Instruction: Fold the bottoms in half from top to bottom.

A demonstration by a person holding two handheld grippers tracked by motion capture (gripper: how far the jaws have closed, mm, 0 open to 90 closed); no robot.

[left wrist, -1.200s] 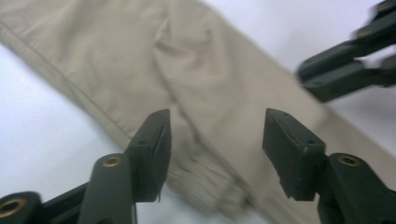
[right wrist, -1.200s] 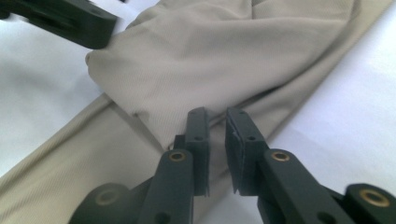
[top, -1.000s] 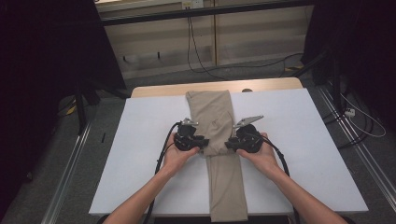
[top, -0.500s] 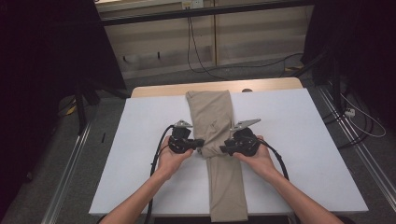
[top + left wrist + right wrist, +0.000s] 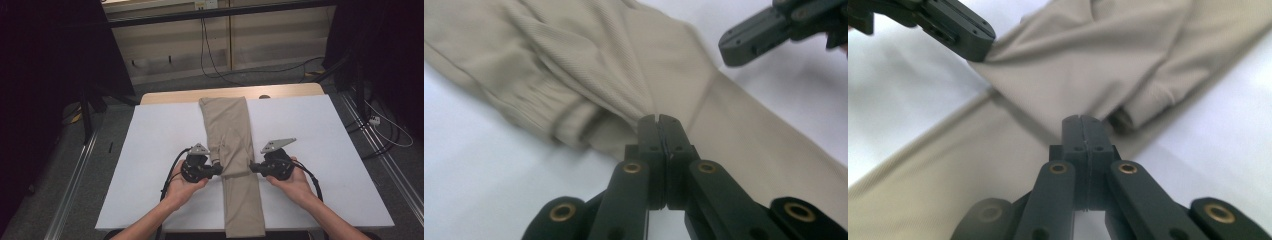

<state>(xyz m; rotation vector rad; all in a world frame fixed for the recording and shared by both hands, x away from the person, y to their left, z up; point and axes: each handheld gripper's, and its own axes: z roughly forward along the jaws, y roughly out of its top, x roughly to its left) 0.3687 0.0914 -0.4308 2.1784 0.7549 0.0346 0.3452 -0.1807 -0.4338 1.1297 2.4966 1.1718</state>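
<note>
The left gripper (image 5: 218, 170) pinches the left edge of the beige trousers (image 5: 232, 150), its jaws having just closed flat together on a fold of fabric, as the left gripper view shows (image 5: 658, 120). Opposite it, at 3 o'clock across the cloth, the right gripper (image 5: 251, 168) has likewise just clamped its jaws on the right edge, the fabric bunching at its tips in the right gripper view (image 5: 1081, 120). Between the two the trousers narrow into creases. The garment lies lengthwise down the middle of the white bench (image 5: 150, 150), from 12 o'clock to 6 o'clock, its near end apparently hanging over the front edge. A cable (image 5: 220, 60) trails on the floor beyond the bench.
</note>
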